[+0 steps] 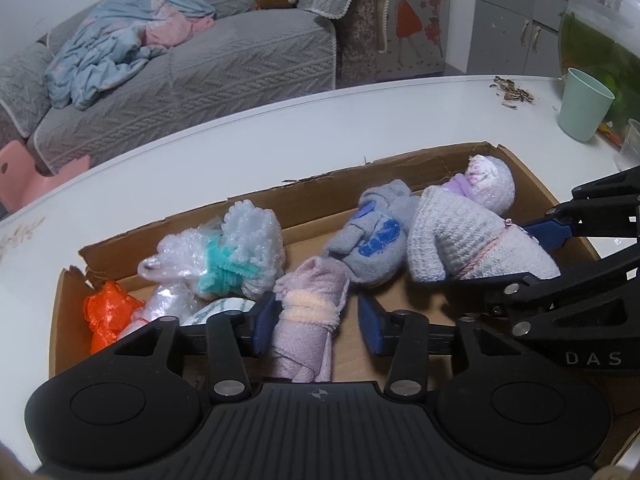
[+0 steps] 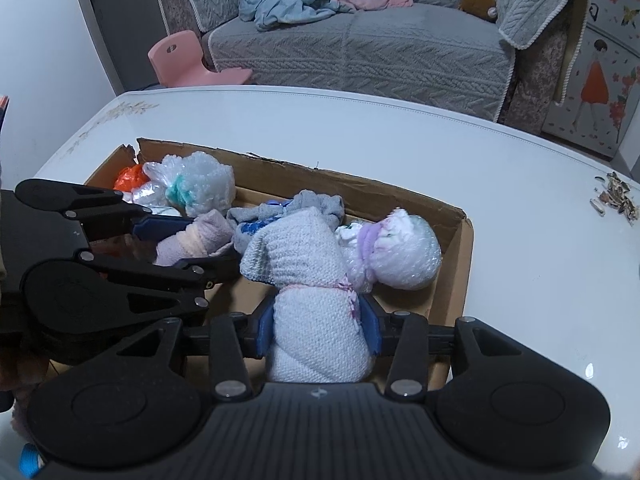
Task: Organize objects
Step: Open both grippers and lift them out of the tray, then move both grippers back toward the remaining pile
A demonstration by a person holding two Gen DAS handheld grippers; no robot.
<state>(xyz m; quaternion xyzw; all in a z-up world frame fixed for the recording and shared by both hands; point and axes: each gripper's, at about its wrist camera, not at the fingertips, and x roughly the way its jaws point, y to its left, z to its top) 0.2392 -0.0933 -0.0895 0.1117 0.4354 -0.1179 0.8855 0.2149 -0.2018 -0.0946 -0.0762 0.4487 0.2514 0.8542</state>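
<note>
While both grippers reach into the cardboard box [image 1: 304,196] on the white tabletop [image 2: 360,136], the left gripper [image 1: 316,322] has its fingers apart around a lilac cloth roll [image 1: 308,316]; the right-hand pad stands clear of it. The right gripper [image 2: 318,326] straddles a white knitted bundle [image 2: 316,320] near the box's right end, pads at its sides; whether they press I cannot tell. Bubble-wrap parcels [image 1: 236,248] and an orange bag [image 1: 108,316] fill the box's left end.

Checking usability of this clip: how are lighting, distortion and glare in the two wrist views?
Left wrist view: dim, bluish light, strong fisheye bending of the table edge, dark vignetted corners, cardboard box contents sharp. Right wrist view: same dim cast and curvature, small glare spots on the table near the lower right, white knitted bundle in focus.
</note>
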